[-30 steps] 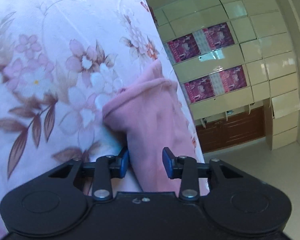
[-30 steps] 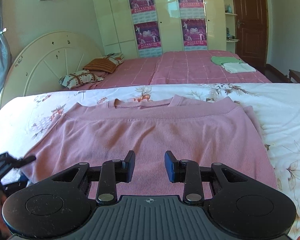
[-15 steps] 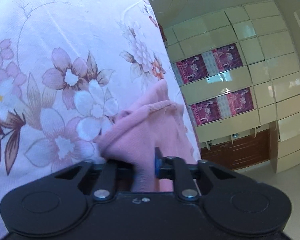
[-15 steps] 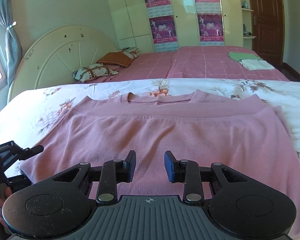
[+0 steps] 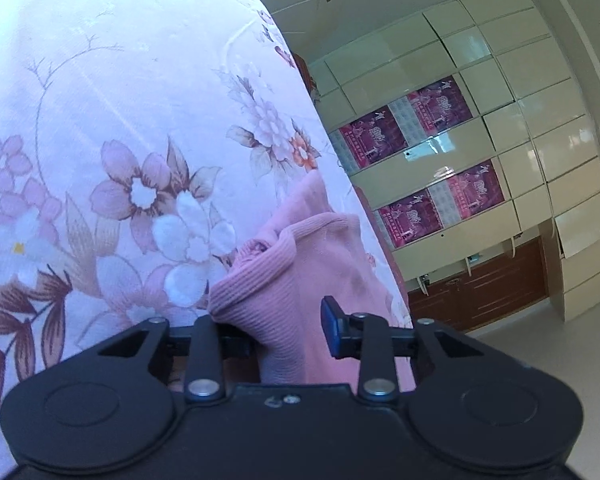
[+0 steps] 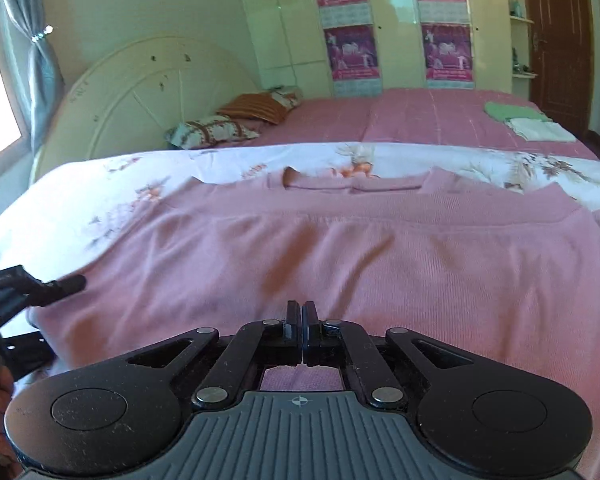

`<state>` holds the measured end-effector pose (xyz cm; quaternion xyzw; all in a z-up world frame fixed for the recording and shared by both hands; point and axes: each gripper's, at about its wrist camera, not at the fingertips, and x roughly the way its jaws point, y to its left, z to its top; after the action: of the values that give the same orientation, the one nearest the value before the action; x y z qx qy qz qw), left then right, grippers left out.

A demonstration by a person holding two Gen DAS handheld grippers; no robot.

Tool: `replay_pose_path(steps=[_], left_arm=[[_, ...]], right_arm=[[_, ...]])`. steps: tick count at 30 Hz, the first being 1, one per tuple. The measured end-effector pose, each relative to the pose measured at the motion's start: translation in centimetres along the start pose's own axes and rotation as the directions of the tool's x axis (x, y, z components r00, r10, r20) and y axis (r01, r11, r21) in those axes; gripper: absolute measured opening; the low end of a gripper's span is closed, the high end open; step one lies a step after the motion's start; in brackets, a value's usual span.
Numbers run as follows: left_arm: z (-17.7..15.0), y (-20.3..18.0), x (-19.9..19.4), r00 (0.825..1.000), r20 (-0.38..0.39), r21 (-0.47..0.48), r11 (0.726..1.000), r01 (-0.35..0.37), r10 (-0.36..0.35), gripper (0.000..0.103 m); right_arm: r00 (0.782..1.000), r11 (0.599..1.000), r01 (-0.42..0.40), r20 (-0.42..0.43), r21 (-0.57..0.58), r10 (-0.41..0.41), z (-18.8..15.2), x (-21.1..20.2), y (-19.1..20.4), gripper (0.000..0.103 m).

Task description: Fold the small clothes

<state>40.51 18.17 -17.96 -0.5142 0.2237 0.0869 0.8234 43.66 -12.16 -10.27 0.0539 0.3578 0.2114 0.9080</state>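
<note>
Gripping pink sweater hem — right claw pinched, left claw spread

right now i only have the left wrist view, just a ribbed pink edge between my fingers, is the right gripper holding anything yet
observer: The right gripper is shut at the near hem of the pink sweater. Creases run toward its pads, so it looks pinched.
operator: is the rest of it flat or bunched
observer: Mostly flat, spread on the floral quilt, with the neckline at the far side.
operator: ok and where am i on it
observer: The left gripper is at the sweater's near left corner, with its jaws apart around the fabric.
</note>
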Motion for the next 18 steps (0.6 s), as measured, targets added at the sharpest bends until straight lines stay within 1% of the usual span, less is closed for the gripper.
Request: replay_pose_path(steps=[1, 2, 3, 4, 5, 6, 7, 8, 9, 11, 13, 14, 16, 17, 18], left_arm=[[0.1, 0.0, 0.2, 1.0, -0.003, -0.002, 1.0, -0.026, 0.026, 0.016], [0.3, -0.1, 0.5, 0.999, -0.019, 0.012, 0.999, -0.047, 0.047, 0.009], [0.6, -0.3, 0.5, 0.998, -0.024, 0.032, 0.998, -0.053, 0.054, 0.009], [0.8, -1.0, 0.2, 0.998, -0.027, 0.06, 0.997, -0.054, 0.055, 0.008], [0.8, -2.1, -0.2, 0.999, -0.026, 0.108, 0.993, -0.038, 0.041, 0.007], [0.8, -3.6, -0.6, 1.0, -0.022, 0.165, 0.986, -0.012, 0.016, 0.007], [0.5, -5.2, -1.0, 0.999, -0.035, 0.221, 0.975, 0.021, -0.013, 0.007], [0.0, -7.4, -1.3, 0.998, -0.053, 0.291, 0.956, 0.041, -0.026, 0.007], [-0.6, -9.6, -1.4, 0.998, -0.062, 0.359, 0.932, 0.051, -0.03, 0.007], [-2.4, -14.1, -1.2, 0.995, -0.094, 0.494, 0.866, 0.081, -0.039, 0.007], [-4.8, -17.8, -0.6, 0.992, -0.125, 0.587, 0.803, 0.101, -0.033, 0.007], [-6.7, -19.6, -0.3, 0.989, -0.147, 0.632, 0.766, 0.117, -0.03, 0.007], [-10.1, -22.3, 0.7, 0.981, -0.192, 0.685, 0.713, 0.15, -0.021, 0.007], [-12.6, -23.5, 1.5, 0.976, -0.219, 0.722, 0.673, 0.16, 0.003, 0.007], [-14.8, -24.4, 2.4, 0.971, -0.238, 0.748, 0.643, 0.167, 0.024, 0.007]], right_arm=[[1.0, 1.0, -0.004, -0.022, -0.002, 0.004, -0.1, 0.5, 0.0, 0.0], [0.998, 1.0, -0.004, -0.063, -0.004, 0.004, -0.2, 1.3, 0.0, 0.0], [0.997, 1.0, -0.005, -0.076, -0.006, 0.005, -0.5, 1.8, -0.2, 0.0], [0.998, 1.0, -0.01, -0.068, -0.005, 0.01, -0.5, 1.8, -0.3, 0.0], [0.997, 1.0, -0.015, -0.07, 0.005, 0.015, -0.4, 1.9, -0.5, 0.0], [0.997, 1.0, -0.021, -0.073, 0.015, 0.022, -0.3, 2.0, -0.7, 0.0], [0.997, 0.999, -0.031, -0.072, 0.03, 0.033, -0.2, 1.9, -1.0, 0.0], [0.997, 0.998, -0.043, -0.067, 0.054, 0.047, -0.2, 1.7, -1.4, 0.0], [0.997, 0.995, -0.056, -0.049, 0.084, 0.06, -0.1, 1.2, -1.9, 0.0], [0.997, 0.984, -0.073, 0.021, 0.16, 0.071, 0.1, -0.6, -3.6, 0.0], [0.995, 0.964, -0.084, 0.076, 0.251, 0.067, 0.3, -2.8, -6.2, 0.0], [0.992, 0.954, -0.088, 0.11, 0.286, 0.058, 0.3, -4.1, -7.7, 0.0], [0.988, 0.933, -0.082, 0.152, 0.351, 0.029, 0.2, -6.5, -10.8, 0.0], [0.985, 0.919, -0.077, 0.17, 0.388, 0.011, 0.2, -7.8, -12.6, 0.0], [0.982, 0.906, -0.074, 0.187, 0.416, -0.006, 0.1, -9.1, -14.3, 0.0]])
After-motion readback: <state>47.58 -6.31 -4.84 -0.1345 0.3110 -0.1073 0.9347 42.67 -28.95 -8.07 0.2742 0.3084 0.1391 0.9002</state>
